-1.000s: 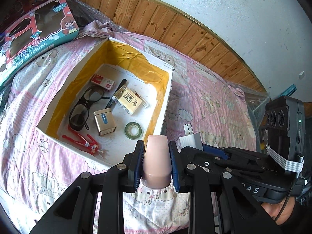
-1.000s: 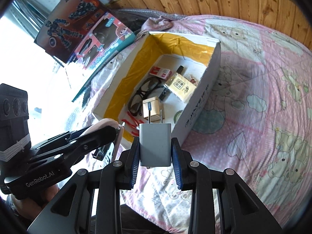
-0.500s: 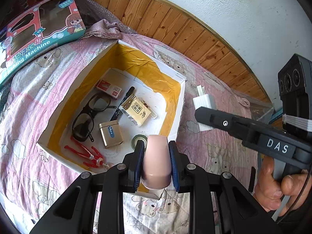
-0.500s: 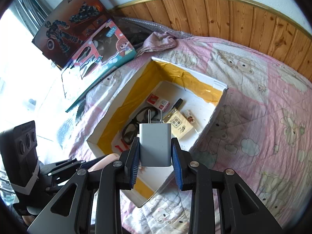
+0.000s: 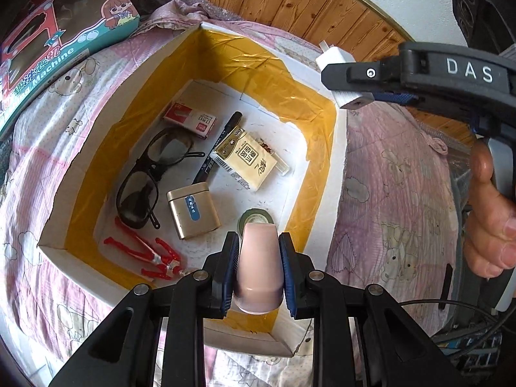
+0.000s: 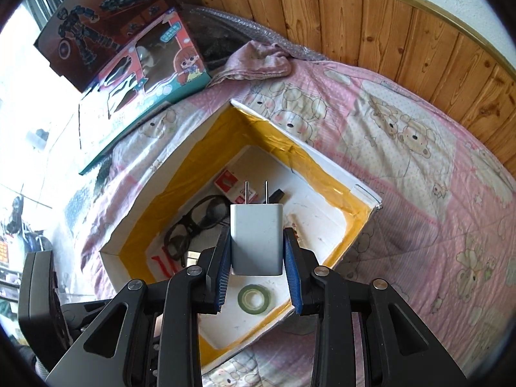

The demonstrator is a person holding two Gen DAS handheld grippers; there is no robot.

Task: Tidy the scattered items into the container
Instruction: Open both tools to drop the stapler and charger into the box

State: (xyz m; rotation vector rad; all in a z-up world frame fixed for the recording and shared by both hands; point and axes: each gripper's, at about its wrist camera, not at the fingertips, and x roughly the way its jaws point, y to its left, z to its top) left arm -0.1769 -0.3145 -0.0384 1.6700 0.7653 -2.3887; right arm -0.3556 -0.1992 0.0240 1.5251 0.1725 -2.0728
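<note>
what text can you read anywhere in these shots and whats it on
"DAS": right gripper body, side on in the left wrist view.
"Machine": teal toy box edge; the characters beside it are too distorted to read.
Tissue pack, red packet, gold tin: print too small to read.

Home bedroom: pink teddy-print quilt [image 6: 403, 148], wood-panelled wall [image 6: 387, 25], toy boxes [image 6: 151, 61].
</note>
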